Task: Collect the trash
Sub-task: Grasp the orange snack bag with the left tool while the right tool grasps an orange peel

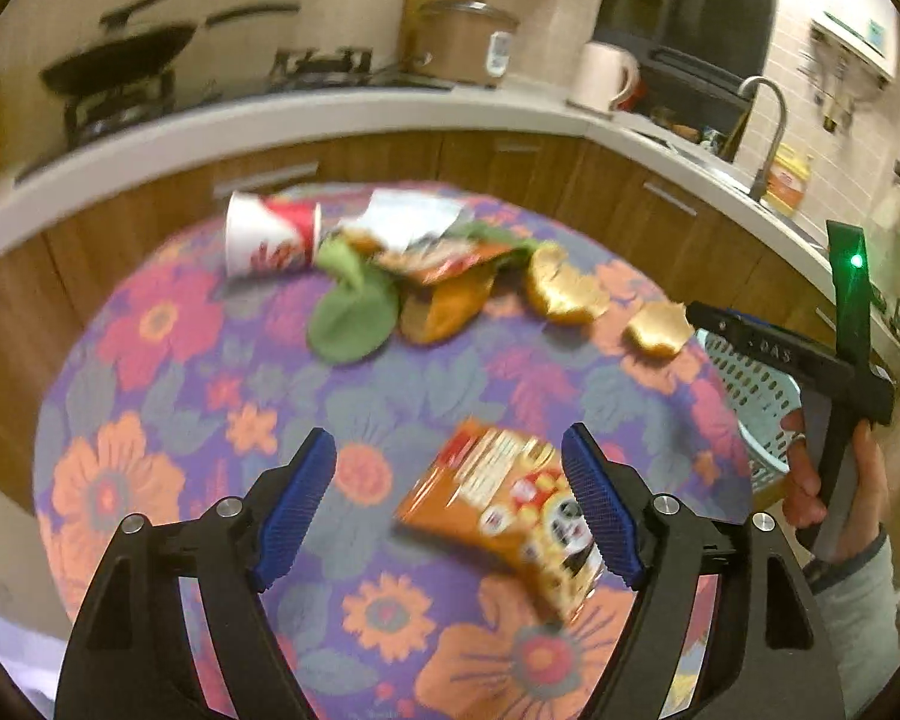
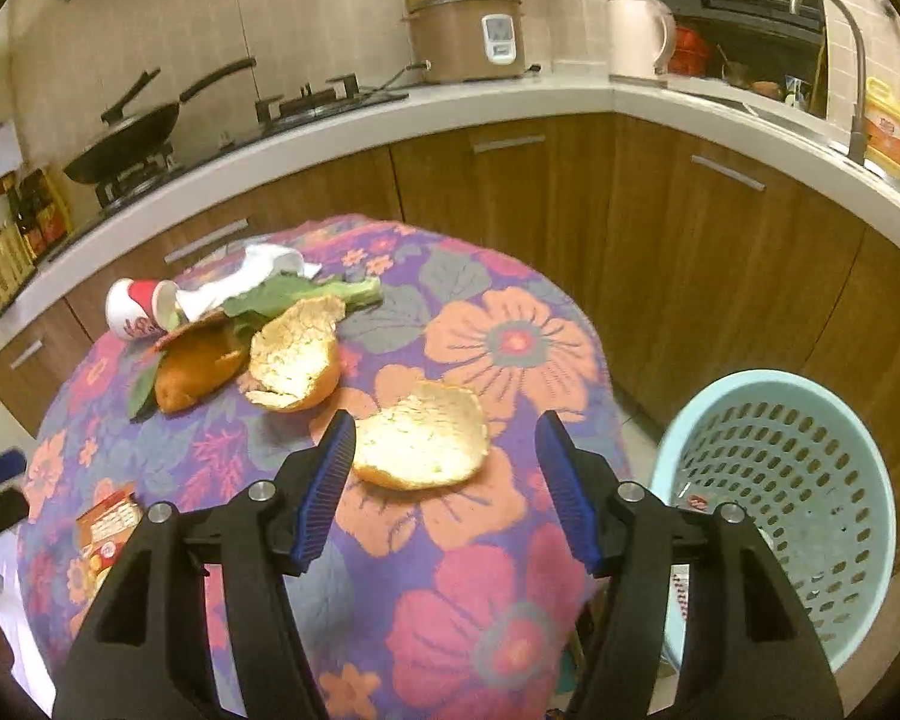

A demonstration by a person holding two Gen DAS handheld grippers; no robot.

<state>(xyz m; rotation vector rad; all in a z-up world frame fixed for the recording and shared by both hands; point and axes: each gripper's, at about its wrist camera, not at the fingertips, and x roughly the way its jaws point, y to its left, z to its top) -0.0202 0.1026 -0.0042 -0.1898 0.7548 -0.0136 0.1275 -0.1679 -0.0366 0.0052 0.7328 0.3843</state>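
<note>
Left wrist view: the left tongs [image 1: 449,498] gape wide over the flowered desk [image 1: 168,396], with an orange snack packet [image 1: 510,510] lying between the blue pads, its print blurred. Beyond the packet a red-and-white paper cup [image 1: 270,237] lies tipped over. "DAS" reads on the right tongs [image 1: 774,354].

Right wrist view: the right tongs [image 2: 447,480] stand wide, an orange peel [image 2: 420,444] between them. Right of the peel stands a pale blue perforated basket [image 2: 810,420] holding a small scrap [image 2: 698,501].
</note>
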